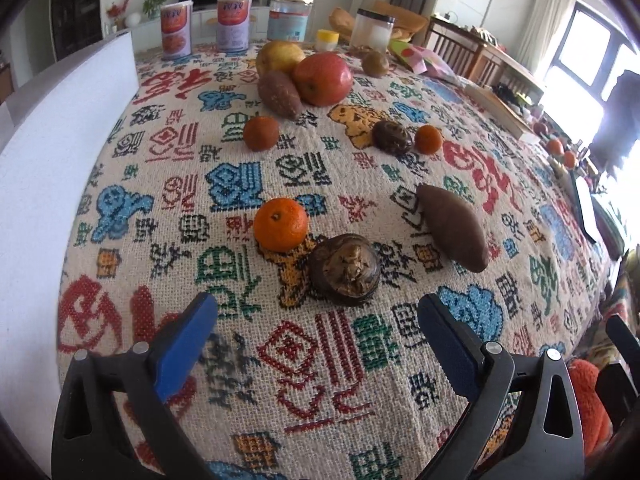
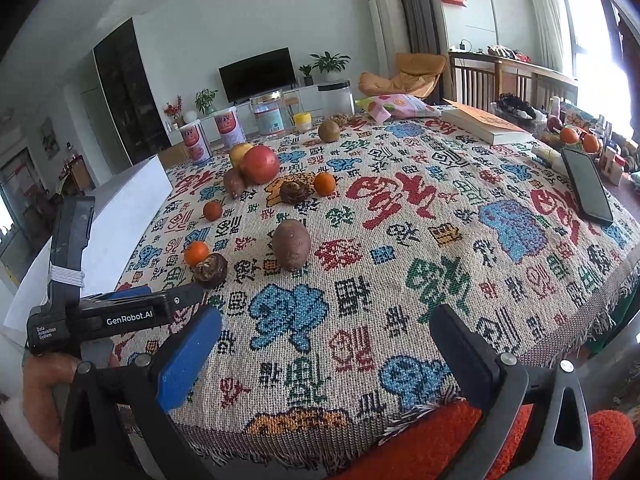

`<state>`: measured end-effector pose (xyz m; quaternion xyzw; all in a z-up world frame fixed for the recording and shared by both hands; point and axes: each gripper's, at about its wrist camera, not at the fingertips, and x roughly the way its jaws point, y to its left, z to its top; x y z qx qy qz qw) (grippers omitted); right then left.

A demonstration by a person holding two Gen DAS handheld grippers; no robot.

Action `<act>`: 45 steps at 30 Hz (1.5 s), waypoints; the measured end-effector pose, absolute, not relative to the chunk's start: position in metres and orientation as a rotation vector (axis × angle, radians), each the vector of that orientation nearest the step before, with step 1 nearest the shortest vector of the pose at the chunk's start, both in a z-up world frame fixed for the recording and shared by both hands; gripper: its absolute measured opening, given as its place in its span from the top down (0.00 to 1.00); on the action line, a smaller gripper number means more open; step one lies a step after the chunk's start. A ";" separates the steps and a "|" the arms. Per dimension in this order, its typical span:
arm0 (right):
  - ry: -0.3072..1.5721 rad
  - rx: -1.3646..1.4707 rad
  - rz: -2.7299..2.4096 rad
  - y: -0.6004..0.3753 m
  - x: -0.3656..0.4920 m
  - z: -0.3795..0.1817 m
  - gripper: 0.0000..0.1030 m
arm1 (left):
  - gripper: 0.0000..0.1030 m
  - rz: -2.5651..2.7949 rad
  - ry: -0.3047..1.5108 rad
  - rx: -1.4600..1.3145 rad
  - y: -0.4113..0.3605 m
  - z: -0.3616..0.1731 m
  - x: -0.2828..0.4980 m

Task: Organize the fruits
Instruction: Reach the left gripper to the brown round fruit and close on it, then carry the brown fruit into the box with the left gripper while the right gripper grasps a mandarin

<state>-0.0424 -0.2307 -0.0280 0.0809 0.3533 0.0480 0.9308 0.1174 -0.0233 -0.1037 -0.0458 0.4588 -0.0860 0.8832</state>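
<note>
Left gripper (image 1: 318, 316): jaws spread wide, nothing between the blue pads (image 1: 188, 344), held low over the patterned tablecloth (image 1: 304, 364) at the near edge. Also seen from the side in the right wrist view (image 2: 160, 304), at near left. Right gripper (image 2: 326, 328): jaws likewise wide apart, empty, above the near fringe of the cloth.

Produce scattered on the cloth, none grasped:
- Near group: brown taro-like bulb (image 1: 344, 270) just beyond the left gripper's fingertips; mandarin (image 1: 281, 224) beside it at far left, apparently touching; sweet potato (image 1: 454, 226) to the right, apart.
- Middle row: small dark orange (image 1: 261, 133) at left; second brown bulb (image 1: 392, 137) with small mandarin (image 1: 428, 139) just beside it on the right.
- Far cluster: red apple (image 1: 323, 78), yellow pear (image 1: 279, 56) behind it, second sweet potato (image 1: 279, 94) against the apple's left side.
- Brownish round fruit (image 1: 375, 64) alone, farther right; kind cannot be told.

Far edge: two pink-labelled cans (image 1: 176, 32), clear jars (image 1: 290, 16), small yellow-lidded pot (image 1: 327, 40). White box (image 1: 60, 152) along the left side. Book (image 2: 486, 122) and phone (image 2: 586, 184) at far right.
</note>
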 end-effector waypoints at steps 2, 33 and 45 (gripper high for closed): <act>0.717 0.169 0.098 -0.232 -0.043 -0.027 0.00 | 0.06 -0.152 0.975 -0.070 -0.034 -0.110 0.129; 0.910 0.264 0.256 -0.251 0.018 -0.039 0.00 | 0.59 -0.203 0.965 -0.034 0.026 -0.113 0.076; 1.026 0.048 0.395 -0.229 0.227 -0.066 0.43 | 0.58 -0.208 0.960 -0.047 0.028 -0.114 0.075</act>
